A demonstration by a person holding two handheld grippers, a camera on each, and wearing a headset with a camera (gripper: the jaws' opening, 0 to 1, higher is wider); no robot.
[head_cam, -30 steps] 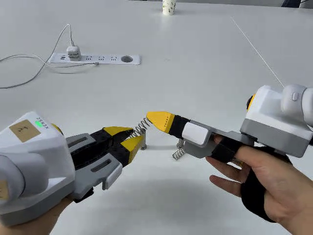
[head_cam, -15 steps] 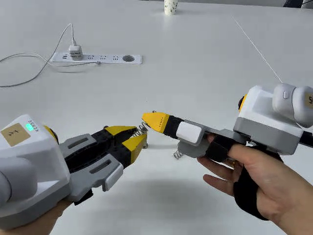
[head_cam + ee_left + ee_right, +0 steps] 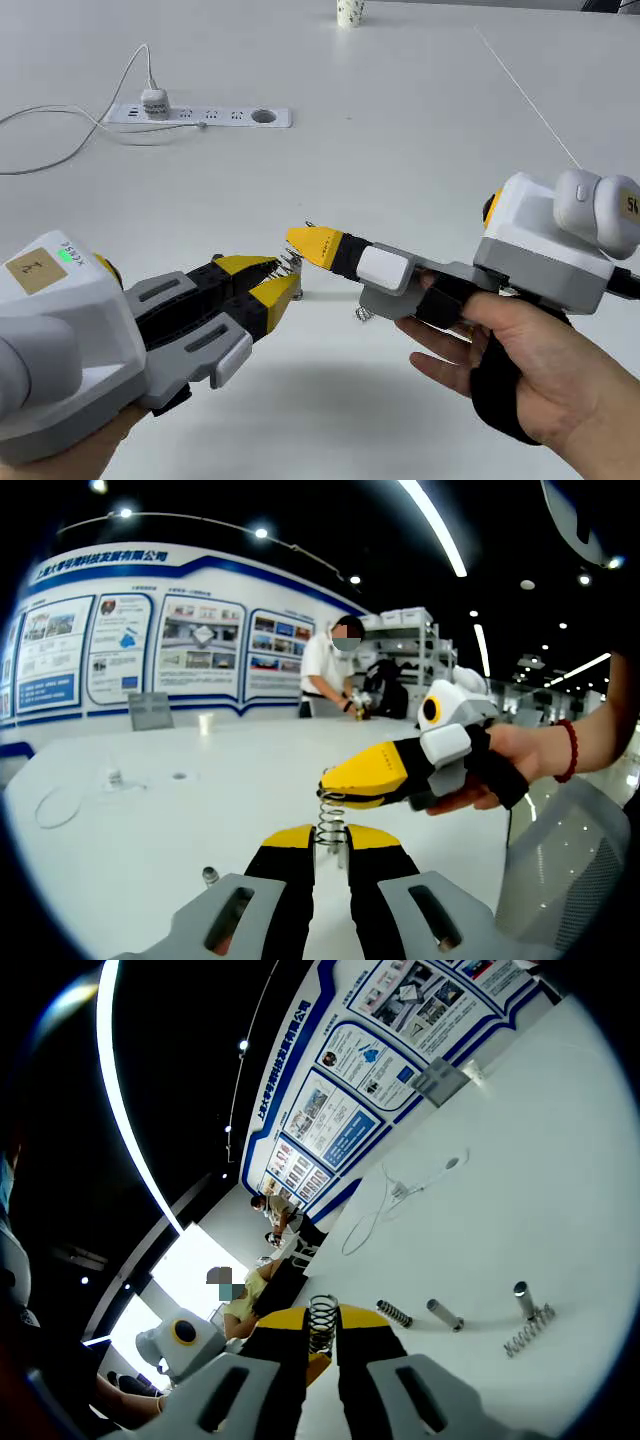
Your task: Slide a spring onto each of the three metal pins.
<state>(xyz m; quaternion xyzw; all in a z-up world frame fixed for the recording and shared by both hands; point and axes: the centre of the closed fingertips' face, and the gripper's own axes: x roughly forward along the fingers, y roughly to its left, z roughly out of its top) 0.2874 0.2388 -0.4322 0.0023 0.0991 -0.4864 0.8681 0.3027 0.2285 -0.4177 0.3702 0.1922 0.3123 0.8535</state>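
Note:
A short coil spring [image 3: 292,263] spans the gap between my two grippers above the white table [image 3: 420,150]. My right gripper [image 3: 302,238] is shut on its upper end [image 3: 321,1306]. The left gripper [image 3: 277,278] is shut on a small metal pin [image 3: 341,846], and the spring's lower end [image 3: 327,818] meets that pin at the yellow tips. In the left gripper view the right gripper [image 3: 338,780] comes in from the right. On the table lie a loose spring [image 3: 393,1313], a pin on its side [image 3: 445,1315], an upright pin [image 3: 520,1298] and another spring [image 3: 528,1335], which is [image 3: 362,314] under the right gripper.
A white power strip [image 3: 200,118] with a plugged charger and trailing cable lies at the table's far left. A paper cup [image 3: 348,12] stands at the far edge. A further pin [image 3: 210,875] sits left of the left gripper. A person [image 3: 330,670] works in the background.
My right gripper has moved left and a little down toward the left gripper. The spring between them now looks shorter and more bunched against the left gripper's tips.

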